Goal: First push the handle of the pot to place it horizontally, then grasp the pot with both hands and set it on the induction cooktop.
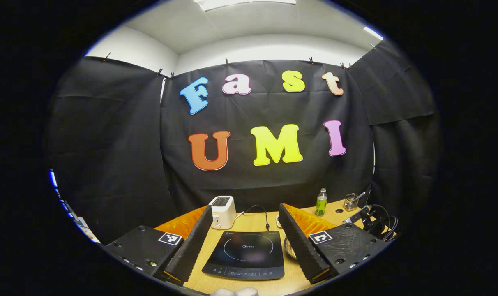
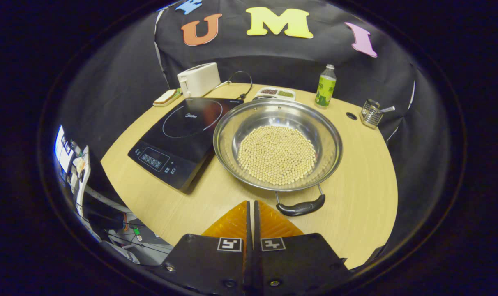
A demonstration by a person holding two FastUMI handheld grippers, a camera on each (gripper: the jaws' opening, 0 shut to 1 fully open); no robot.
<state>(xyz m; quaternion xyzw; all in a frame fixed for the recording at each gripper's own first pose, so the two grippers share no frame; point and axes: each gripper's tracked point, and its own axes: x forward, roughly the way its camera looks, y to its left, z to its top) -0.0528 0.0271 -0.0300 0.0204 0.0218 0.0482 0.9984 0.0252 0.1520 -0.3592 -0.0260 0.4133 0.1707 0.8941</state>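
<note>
A wide steel pot [image 2: 327, 139] holding pale beans [image 2: 277, 154] sits on the wooden table [image 2: 356, 205], just right of the black induction cooktop [image 2: 183, 131]. Its near black handle [image 2: 300, 207] points toward the right gripper. My right gripper [image 2: 251, 204] is shut with nothing between its fingers, its tips just left of that handle and not touching it. My left gripper [image 1: 245, 208] is open wide above the table, with the cooktop [image 1: 245, 255] between its fingers. A sliver of the pot's rim [image 1: 289, 248] shows beside its right finger.
A white toaster [image 2: 197, 78] and its cable stand behind the cooktop. A green bottle [image 2: 325, 86], a metal utensil holder [image 2: 371, 113] and a small divided dish [image 2: 275, 93] line the far edge. A small plate [image 2: 166, 97] lies left of the toaster.
</note>
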